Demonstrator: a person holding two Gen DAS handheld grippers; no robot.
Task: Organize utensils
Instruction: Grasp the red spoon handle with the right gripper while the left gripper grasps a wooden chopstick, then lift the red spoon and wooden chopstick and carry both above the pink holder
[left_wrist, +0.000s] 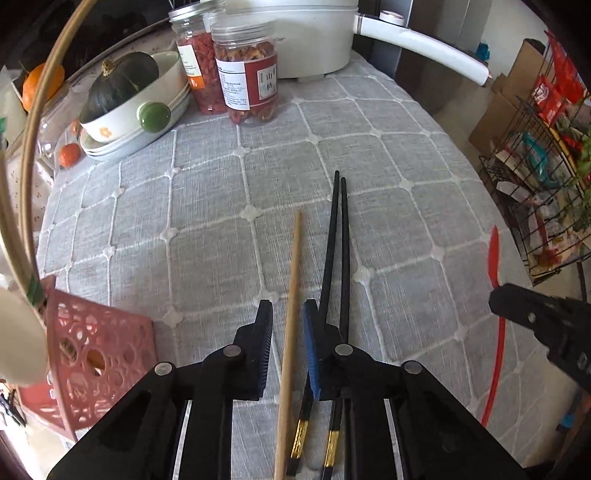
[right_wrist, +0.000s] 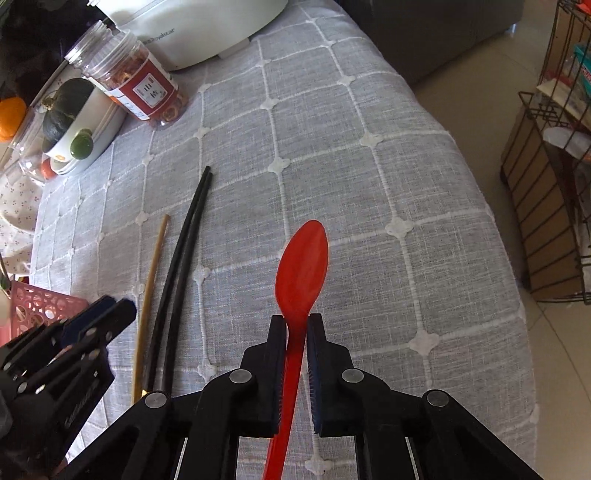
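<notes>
A wooden chopstick (left_wrist: 291, 306) lies on the grey quilted tablecloth (left_wrist: 207, 206) between the fingers of my left gripper (left_wrist: 288, 314), which is open around it. A pair of black chopsticks (left_wrist: 338, 251) lies just right of it, partly under the right finger. My right gripper (right_wrist: 295, 325) is shut on the handle of a red plastic spoon (right_wrist: 301, 266), bowl pointing forward. The right wrist view also shows the wooden chopstick (right_wrist: 151, 291), the black chopsticks (right_wrist: 181, 266) and the left gripper (right_wrist: 107, 314). The spoon (left_wrist: 493, 254) and right gripper (left_wrist: 517, 306) show at right in the left wrist view.
A pink perforated basket (left_wrist: 96, 354) stands at the near left. Two jars (left_wrist: 247, 74), a white cooker (left_wrist: 295, 33) and a bowl with a dark squash (left_wrist: 125, 85) stand at the back. A wire rack (right_wrist: 554, 206) stands on the floor to the right.
</notes>
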